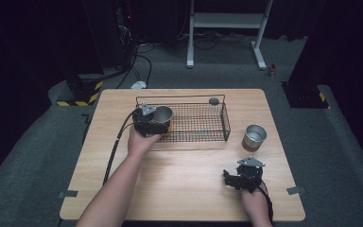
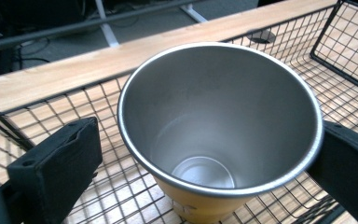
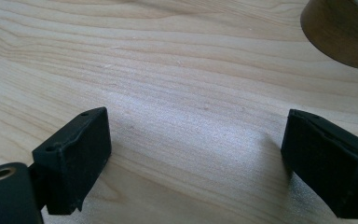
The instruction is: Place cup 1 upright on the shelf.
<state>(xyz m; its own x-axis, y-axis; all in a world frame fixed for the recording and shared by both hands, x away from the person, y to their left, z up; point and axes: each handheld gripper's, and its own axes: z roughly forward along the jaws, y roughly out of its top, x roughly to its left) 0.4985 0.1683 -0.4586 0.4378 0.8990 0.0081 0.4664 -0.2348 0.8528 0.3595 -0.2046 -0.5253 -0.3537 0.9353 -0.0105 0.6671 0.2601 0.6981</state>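
Two tapered steel cups (image 2: 219, 121): left gripper (image 2: 205, 154) perhaps grips one; right gripper (image 3: 196, 163) wide.

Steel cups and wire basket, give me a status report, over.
Left hand-held gripper astride steel cup over wire basket, grip unclear. Right hand-held gripper open, empty, on table. Second cup outside basket. Nothing blocking.

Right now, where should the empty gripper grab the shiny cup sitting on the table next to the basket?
Probably across its side wall, just below the rim. The cup stands upright with its mouth open upward, apart from the basket, and the right gripper lies open on the near side, so coming in level from there looks easiest.
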